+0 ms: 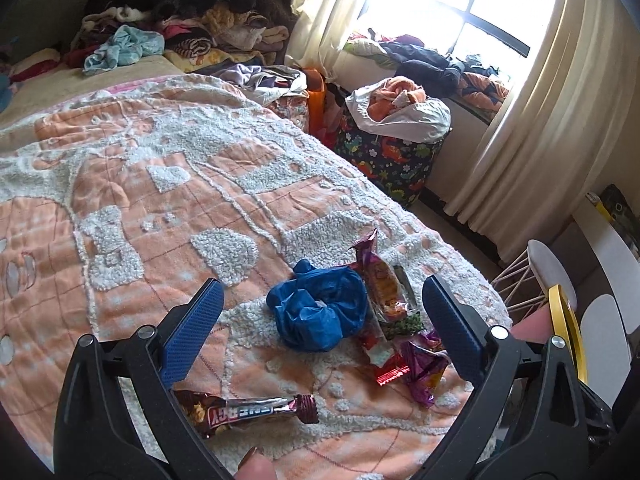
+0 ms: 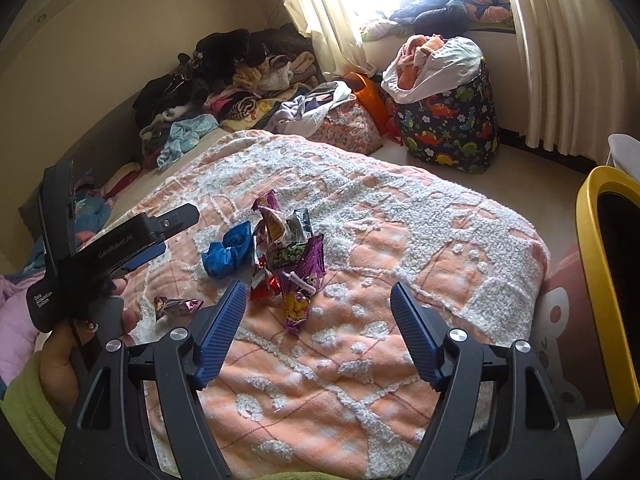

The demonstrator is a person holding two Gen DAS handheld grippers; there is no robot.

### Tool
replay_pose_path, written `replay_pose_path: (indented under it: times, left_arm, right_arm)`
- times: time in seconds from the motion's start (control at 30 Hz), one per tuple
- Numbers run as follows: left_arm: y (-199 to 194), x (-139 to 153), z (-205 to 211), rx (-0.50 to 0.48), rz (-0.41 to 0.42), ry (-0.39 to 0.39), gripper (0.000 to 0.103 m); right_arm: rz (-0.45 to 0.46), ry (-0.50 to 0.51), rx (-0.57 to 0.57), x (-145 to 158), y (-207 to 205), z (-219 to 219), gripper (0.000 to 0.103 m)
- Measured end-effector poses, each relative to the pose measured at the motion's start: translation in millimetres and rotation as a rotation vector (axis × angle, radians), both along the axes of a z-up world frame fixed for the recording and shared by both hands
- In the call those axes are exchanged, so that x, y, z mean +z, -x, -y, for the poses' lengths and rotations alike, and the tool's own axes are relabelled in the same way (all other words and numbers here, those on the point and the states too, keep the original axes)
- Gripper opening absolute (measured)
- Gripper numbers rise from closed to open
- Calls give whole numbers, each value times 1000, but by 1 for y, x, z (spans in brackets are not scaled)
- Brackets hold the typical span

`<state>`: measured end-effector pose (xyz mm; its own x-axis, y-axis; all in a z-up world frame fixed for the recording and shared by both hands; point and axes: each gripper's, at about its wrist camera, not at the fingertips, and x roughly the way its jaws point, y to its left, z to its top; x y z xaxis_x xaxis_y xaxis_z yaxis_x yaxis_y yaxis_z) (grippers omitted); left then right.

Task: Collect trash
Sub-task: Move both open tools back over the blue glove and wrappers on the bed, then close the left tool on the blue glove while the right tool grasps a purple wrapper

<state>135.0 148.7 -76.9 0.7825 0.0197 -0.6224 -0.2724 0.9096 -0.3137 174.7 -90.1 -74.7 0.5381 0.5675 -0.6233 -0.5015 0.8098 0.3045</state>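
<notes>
— What are your tongs doing?

— I have the left tongs (image 1: 322,312) spread wide with nothing gripped, hanging over the bed (image 1: 132,184) near its foot corner. My right tongs (image 2: 318,320) are wide too, empty, above the blanket closer to me.

— Where is the trash?

— Between the left fingers I see a crumpled blue bag (image 1: 320,308) touching a heap of snack wrappers (image 1: 396,320): purple foil, red foil, a clear pack showing green peas. Nearer me lies a separate candy bar wrapper (image 1: 248,410); its lettering seems to say "ENERGY", upside down.

— Any other writing?

— In the right view, the left tool body reads "GenRobot.AI" and "Data Acquisition System".

— Containers?

— A dinosaur-print hamper (image 2: 450,120) on the floor past the bed, stuffed with orange and white laundry. A yellow-rimmed bin (image 2: 600,280) beside the bed's right edge; I cannot see inside it.
</notes>
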Motion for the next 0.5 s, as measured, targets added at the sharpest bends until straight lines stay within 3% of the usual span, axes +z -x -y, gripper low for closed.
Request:
replay_pose_path:
  times: [0.2, 0.5]
  left_arm:
    - [-6, -16, -6, -16, -41, 46, 73]
    - [-12, -32, -11, -26, -85, 99, 51]
  right_arm:
    - [-37, 31, 35, -14, -13, -29, 71]
    - [-158, 70, 20, -46, -42, -45, 57]
